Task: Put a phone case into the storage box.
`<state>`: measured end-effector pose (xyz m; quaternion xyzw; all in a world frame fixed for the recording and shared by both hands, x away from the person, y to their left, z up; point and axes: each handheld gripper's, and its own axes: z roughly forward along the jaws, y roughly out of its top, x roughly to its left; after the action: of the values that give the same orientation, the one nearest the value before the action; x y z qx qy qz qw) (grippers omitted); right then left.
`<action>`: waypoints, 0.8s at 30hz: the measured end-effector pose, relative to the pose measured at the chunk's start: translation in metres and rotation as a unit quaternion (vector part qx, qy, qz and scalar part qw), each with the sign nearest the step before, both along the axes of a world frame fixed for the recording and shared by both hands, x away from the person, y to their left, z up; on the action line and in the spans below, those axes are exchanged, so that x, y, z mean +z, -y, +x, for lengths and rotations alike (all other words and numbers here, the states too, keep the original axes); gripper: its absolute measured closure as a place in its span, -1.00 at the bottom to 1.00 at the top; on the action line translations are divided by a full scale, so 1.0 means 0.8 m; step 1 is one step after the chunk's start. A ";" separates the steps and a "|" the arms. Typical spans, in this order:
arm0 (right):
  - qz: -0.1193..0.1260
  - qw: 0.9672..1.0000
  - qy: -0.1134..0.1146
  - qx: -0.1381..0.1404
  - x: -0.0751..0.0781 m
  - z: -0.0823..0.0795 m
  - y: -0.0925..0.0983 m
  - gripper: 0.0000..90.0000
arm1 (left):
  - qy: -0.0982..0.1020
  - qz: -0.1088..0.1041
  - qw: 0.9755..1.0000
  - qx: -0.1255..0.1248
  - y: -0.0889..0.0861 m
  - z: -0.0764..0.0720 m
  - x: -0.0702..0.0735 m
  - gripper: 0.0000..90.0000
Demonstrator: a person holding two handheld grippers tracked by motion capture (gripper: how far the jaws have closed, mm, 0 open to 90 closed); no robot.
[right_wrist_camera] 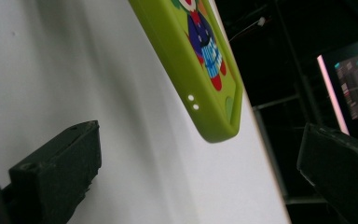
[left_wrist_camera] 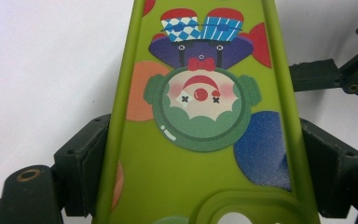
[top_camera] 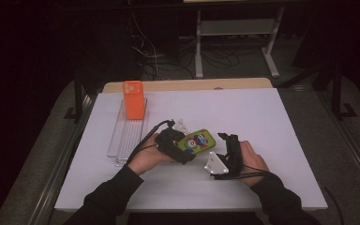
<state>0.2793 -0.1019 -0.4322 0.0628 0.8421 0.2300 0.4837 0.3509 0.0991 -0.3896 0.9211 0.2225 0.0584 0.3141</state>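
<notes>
A lime-green phone case (top_camera: 198, 140) printed with a clown is held a little above the white table (top_camera: 243, 112). My left gripper (top_camera: 183, 146) is shut on it. In the left gripper view the pads (left_wrist_camera: 87, 156) press both long edges of the case (left_wrist_camera: 200, 116), print side facing the camera. My right gripper (top_camera: 226, 138) is just right of the case, open, with nothing between its jaws. In the right gripper view the case (right_wrist_camera: 200, 60) hangs ahead of the open gripper (right_wrist_camera: 200, 172), its lower corner pointing toward the gap.
An orange phone case (top_camera: 133, 99) stands upright at the far end of a wire rack (top_camera: 126, 138) on the table's left side. A wooden edge (top_camera: 187, 85) runs behind the table. Cables and a stand fill the dark floor beyond.
</notes>
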 end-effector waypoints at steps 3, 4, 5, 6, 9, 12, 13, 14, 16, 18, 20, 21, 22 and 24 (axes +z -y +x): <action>-0.016 1.000 0.019 0.004 -0.001 -0.003 -0.004 -1.00 | -0.001 -0.013 1.000 0.009 0.002 -0.001 -0.002 -0.66; -0.021 0.999 0.025 0.005 -0.001 -0.004 -0.005 -1.00 | -0.001 -0.014 1.000 0.009 0.002 -0.001 -0.002 -0.66; -0.025 0.999 0.035 0.003 -0.002 -0.005 -0.007 -0.98 | -0.002 -0.014 1.000 0.009 0.002 -0.002 -0.002 -0.66; -0.035 0.998 0.045 0.008 -0.001 -0.005 -0.007 -0.97 | 0.000 -0.006 1.000 0.002 0.001 -0.001 -0.001 -0.66; -0.058 0.996 0.073 0.013 -0.001 -0.008 -0.011 -0.91 | -0.001 -0.004 1.000 0.000 0.001 -0.001 -0.001 -0.66; -0.064 0.993 0.095 0.016 -0.004 -0.013 -0.016 -0.79 | 0.001 -0.003 1.000 -0.001 0.002 -0.001 -0.001 -0.66; -0.063 0.994 0.093 0.016 -0.006 -0.015 -0.017 -0.73 | 0.001 -0.003 1.000 -0.002 0.002 -0.001 -0.001 -0.66; -0.084 0.990 0.110 0.030 -0.005 -0.014 -0.016 -0.70 | 0.001 -0.003 1.000 -0.002 0.002 -0.002 -0.001 -0.66; -0.081 0.990 0.117 0.021 -0.008 -0.016 -0.019 -0.65 | 0.002 -0.004 1.000 -0.002 0.002 -0.002 -0.001 -0.66; -0.101 0.985 0.137 0.033 -0.008 -0.015 -0.020 -0.55 | -0.001 -0.005 1.000 -0.005 0.002 -0.002 -0.001 -0.66; -0.112 0.982 0.145 0.037 -0.009 -0.016 -0.021 -0.42 | -0.001 -0.008 1.000 -0.004 0.003 -0.003 0.000 -0.66; -0.114 0.982 0.147 0.040 -0.010 -0.016 -0.021 -0.34 | -0.001 -0.010 1.000 -0.005 0.003 -0.003 0.000 -0.66; -0.118 0.981 0.149 0.041 -0.010 -0.017 -0.022 -0.29 | 0.000 -0.010 1.000 -0.006 0.003 -0.003 0.000 -0.66; -0.123 0.979 0.153 0.046 -0.012 -0.017 -0.024 -0.16 | -0.004 -0.020 1.000 -0.001 0.005 -0.004 -0.001 -0.66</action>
<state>0.2656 -0.0830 -0.4419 -0.0714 0.7817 0.1538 0.6001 0.3474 0.0954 -0.3906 0.9148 0.2241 0.0503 0.3321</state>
